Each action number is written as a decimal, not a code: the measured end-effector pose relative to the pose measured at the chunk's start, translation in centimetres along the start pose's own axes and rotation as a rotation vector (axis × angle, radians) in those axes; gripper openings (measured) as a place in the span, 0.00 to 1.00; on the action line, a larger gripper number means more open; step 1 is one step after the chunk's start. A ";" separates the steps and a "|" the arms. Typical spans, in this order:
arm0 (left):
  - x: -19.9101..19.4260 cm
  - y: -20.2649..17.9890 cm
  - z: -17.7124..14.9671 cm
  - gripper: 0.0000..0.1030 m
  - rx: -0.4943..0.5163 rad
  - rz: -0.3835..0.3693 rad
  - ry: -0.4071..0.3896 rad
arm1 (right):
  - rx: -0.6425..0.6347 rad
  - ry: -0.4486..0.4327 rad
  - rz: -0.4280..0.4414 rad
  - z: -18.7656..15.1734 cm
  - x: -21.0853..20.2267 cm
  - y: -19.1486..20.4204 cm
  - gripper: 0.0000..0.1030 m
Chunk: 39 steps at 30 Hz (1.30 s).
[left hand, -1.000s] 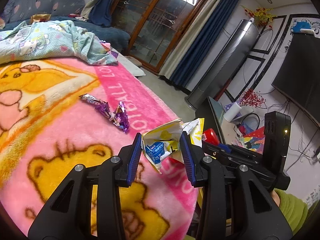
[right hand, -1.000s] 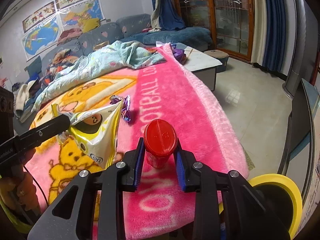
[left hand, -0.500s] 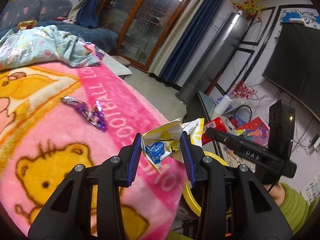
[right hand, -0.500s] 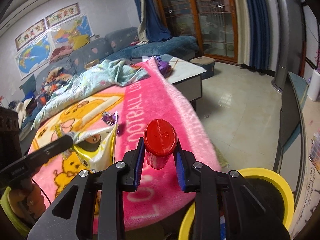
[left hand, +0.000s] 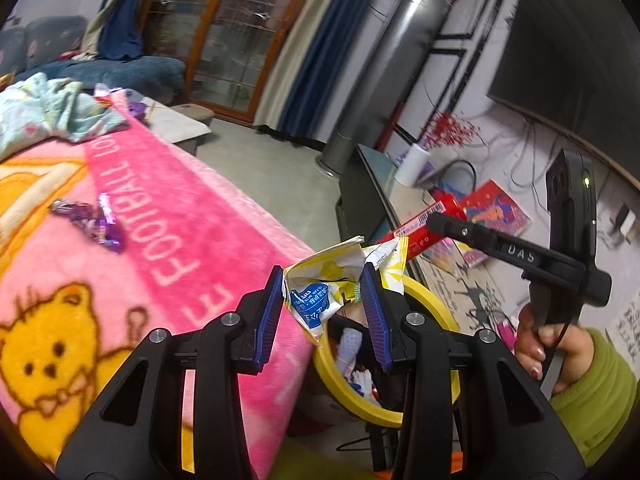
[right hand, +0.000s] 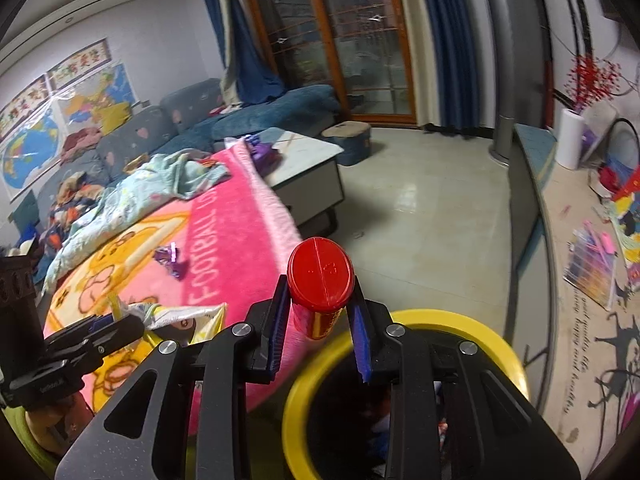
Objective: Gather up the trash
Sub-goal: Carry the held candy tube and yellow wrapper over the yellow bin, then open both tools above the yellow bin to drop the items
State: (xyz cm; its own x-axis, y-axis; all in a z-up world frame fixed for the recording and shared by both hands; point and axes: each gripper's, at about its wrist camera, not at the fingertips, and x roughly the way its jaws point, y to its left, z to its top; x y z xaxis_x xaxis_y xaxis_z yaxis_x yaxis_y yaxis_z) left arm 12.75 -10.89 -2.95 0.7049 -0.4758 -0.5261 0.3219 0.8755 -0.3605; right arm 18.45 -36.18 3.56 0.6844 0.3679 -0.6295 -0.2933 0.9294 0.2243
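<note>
- Our left gripper (left hand: 322, 308) is clamped on a crumpled yellow snack wrapper (left hand: 320, 284); both blue pads press into its folds, and the crinkled top sticks up past the fingertips.
- Our right gripper (right hand: 320, 316) is closed on a red tube (right hand: 320, 284) with a red cap, held across its body with the cap end toward the camera. In the left view the tube (left hand: 424, 220) juts out beyond the gripper's black arm.
- The wrapper hangs just over the near rim of the yellow bin (left hand: 432, 300), at the edge of the pink blanket (left hand: 192, 216). The tube sits above the far rim of that bin (right hand: 472, 324) in the right view, so both loads look close to the drop.
- We judge the wrapper light, thin and springy. It will crush rather than resist, and may cling to a pad or flutter aside once let go, so it is best released low over the opening.
- The tube looks stiff and smooth, probably light. A grip across the middle of its round body suits it, though it could swivel between the pads if tilted.
- Farther out, purple candy wrappers (left hand: 96, 224) lie loose on the blanket, well apart from the bin. They look flimsy and flat; pinching a raised, twisted end should be easier than scraping the fleece.
- A pale blue quilt (right hand: 160, 184) lies bunched at the far end.
</note>
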 end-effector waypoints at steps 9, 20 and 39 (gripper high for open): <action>2.6 -3.6 -1.1 0.31 0.088 -0.035 0.068 | 0.085 0.036 -0.063 -1.7 -1.0 -5.0 0.26; 6.1 -6.5 -2.7 0.31 0.169 -0.051 0.156 | 0.162 0.070 -0.092 -3.1 -2.0 -9.3 0.27; 6.1 -1.7 -1.7 0.89 0.010 0.034 0.110 | 0.246 0.084 -0.024 -3.6 -0.7 -9.9 0.66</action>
State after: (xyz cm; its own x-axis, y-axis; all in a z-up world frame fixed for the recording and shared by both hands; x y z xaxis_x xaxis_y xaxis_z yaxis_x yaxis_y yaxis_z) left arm 15.39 -15.40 -6.85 0.6420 -0.4519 -0.6194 0.3060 0.8918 -0.3334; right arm 18.48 -45.78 -0.85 0.6281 0.3517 -0.6941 -0.0996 0.9210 0.3766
